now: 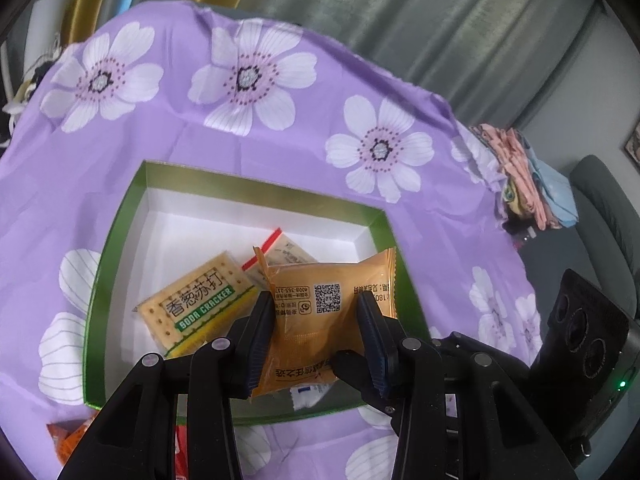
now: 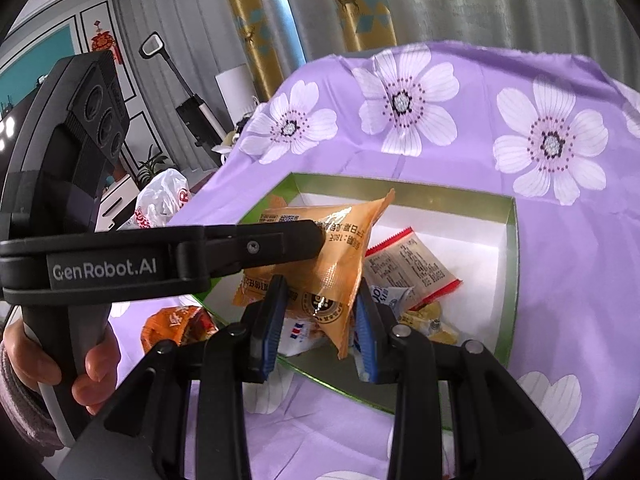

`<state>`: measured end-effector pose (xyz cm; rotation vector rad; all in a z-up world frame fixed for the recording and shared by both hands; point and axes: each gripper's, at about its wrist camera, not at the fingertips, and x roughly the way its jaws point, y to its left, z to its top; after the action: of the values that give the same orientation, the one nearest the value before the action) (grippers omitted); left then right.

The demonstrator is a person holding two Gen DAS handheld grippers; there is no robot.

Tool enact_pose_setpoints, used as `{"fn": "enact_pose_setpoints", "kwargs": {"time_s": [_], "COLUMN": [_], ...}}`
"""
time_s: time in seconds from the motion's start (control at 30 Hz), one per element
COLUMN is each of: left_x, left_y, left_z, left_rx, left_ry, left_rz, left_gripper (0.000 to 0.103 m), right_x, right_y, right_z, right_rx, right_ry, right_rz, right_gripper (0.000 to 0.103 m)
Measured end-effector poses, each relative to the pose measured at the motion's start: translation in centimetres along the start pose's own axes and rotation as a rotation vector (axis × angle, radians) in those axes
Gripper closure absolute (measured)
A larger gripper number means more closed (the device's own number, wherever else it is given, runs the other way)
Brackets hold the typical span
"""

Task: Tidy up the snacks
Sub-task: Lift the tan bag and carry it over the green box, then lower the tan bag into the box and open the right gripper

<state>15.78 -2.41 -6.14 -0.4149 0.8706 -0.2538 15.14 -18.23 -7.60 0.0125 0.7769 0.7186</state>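
A: Left gripper (image 1: 316,320) — status?
B: Jaws narrowed, clamped on the orange packet (image 1: 320,296).
A: Right gripper (image 2: 320,320)?
B: Also pinching that packet — above the green box (image 1: 116,236); cracker pack (image 1: 200,300) at nine o'clock.

A home — curtains (image 2: 360,4), floral tablecloth (image 1: 224,132), armchair (image 1: 600,200).

The box (image 1: 120,236) stands on the desk (image 1: 280,128), at the frame's centre. Inside it, the cracker pack (image 1: 196,304) lies left of the held packet (image 1: 320,304).
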Motion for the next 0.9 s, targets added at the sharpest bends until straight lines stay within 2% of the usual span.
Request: {"fn": "enact_pose_setpoints", "kwargs": {"time_s": [0.57,0.6,0.63,0.7,0.9], "left_x": [2.0,2.0,1.9,1.5,-0.1], "left_y": [0.4,0.4,0.3,0.2,-0.1], "left_z": [0.4,0.4,0.4,0.3,0.5], "left_rx": [-0.011,-0.009,-0.009,-0.007,-0.003], "left_ry": [0.033,0.034,0.036,0.022,-0.008], "left_rz": [0.068,0.071,0.070,0.073,0.078], "left_gripper": [0.061,0.054,0.041,0.023,0.022], "right_x": [2.1,2.0,1.9,1.5,0.6], "right_y": [-0.8,-0.7,-0.7,-0.7,-0.1], "right_z": [0.2,0.2,0.2,0.3,0.4], "right_rx": [-0.002,-0.005,-0.006,-0.009,-0.029], "right_ry": [0.046,0.044,0.042,0.034,0.028], "right_rz": [-0.048,-0.056,-0.060,-0.072,-0.096], "right_gripper": [0.063,0.058,0.055,0.045,0.040]}}
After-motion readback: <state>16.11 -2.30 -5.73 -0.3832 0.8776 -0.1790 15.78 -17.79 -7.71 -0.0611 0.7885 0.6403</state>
